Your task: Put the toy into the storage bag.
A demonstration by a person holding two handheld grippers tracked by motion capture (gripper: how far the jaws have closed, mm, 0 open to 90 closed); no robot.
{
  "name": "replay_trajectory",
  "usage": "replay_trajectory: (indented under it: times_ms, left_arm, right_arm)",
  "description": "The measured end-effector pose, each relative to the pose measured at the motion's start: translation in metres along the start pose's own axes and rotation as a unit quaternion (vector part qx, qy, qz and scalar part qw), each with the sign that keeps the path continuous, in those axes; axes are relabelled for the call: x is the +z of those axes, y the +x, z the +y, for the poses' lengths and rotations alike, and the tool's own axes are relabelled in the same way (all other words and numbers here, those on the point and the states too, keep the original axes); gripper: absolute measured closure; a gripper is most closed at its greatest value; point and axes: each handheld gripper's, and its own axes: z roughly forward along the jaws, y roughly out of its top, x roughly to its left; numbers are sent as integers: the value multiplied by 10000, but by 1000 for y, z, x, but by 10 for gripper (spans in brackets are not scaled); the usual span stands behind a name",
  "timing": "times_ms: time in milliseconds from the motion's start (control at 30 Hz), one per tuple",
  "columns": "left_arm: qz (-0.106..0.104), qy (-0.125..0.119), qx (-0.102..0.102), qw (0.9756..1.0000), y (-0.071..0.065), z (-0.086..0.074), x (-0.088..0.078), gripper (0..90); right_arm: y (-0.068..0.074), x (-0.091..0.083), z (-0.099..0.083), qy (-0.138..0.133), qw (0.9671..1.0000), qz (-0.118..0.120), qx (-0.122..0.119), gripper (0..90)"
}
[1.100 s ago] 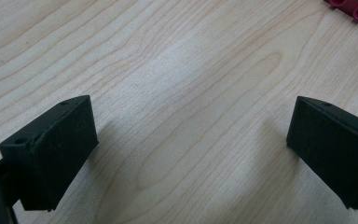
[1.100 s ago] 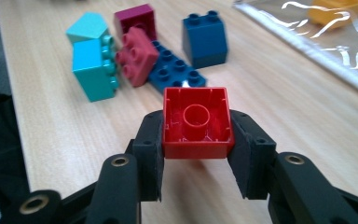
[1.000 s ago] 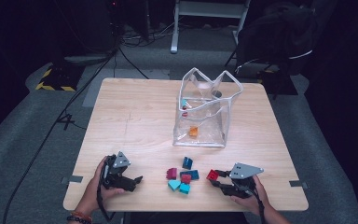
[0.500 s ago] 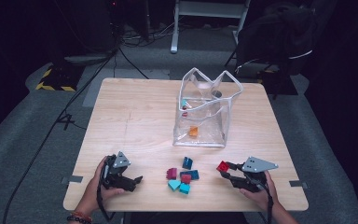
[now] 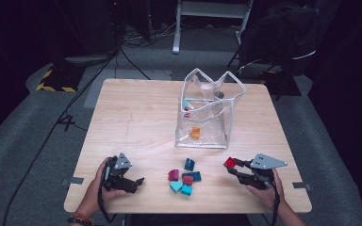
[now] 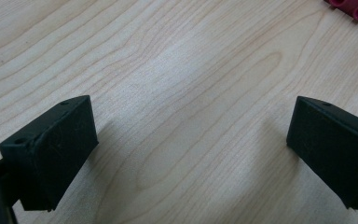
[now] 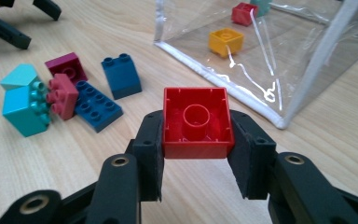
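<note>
My right gripper (image 5: 231, 165) (image 7: 196, 140) is shut on a red brick (image 7: 196, 122) (image 5: 229, 162), hollow underside facing its camera, held just above the table at the front right. A clear plastic bag (image 5: 206, 110) (image 7: 279, 56) stands open behind it with an orange brick (image 5: 195, 132) (image 7: 225, 40), a red one (image 7: 244, 12) and a teal one inside. Several loose bricks (image 5: 185, 176) (image 7: 65, 93) in teal, magenta and blue lie at the table's front middle. My left gripper (image 5: 139, 181) (image 6: 191, 154) rests open on the table at the front left, bare wood between its jaws.
The wooden table (image 5: 136, 117) has free room on its left half and behind the loose bricks. A magenta brick corner (image 6: 354, 7) shows at the top right of the left gripper view. Cables, a dark chair (image 5: 283, 42) and a stand base lie on the floor beyond.
My right gripper has moved right, away from the brick pile, and risen slightly with the red brick in it. The left gripper has stayed put.
</note>
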Motion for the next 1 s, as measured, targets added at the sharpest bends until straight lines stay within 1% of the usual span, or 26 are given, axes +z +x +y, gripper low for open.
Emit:
replay_trajectory:
  times_ms: [33,133,300,433,600,933,1000]
  left_arm:
    - [-1,0,0,10000,0,0,0,19]
    - [0,0,0,10000,0,0,0,18]
    - [2,-1,0,10000,0,0,0,19]
    - [1,1,1,10000,0,0,0,19]
    - [2,0,0,10000,0,0,0,19]
    - [9,3,-19,10000,0,0,0,18]
    - [11,0,-31,10000,0,0,0,18]
  right_arm:
    - [-1,0,0,-5,10000,-15,26,593]
    - [-3,-3,0,-21,10000,-83,-11,593]
    - [-9,-10,1,-128,9998,-143,71,593]
    - [-14,-15,3,-217,9995,-211,89,593]
    - [-20,-22,5,-303,9988,-349,128,593]
    - [-33,-27,11,-414,9972,-589,211,593]
    - [-36,-27,13,-436,9967,-621,281,593]
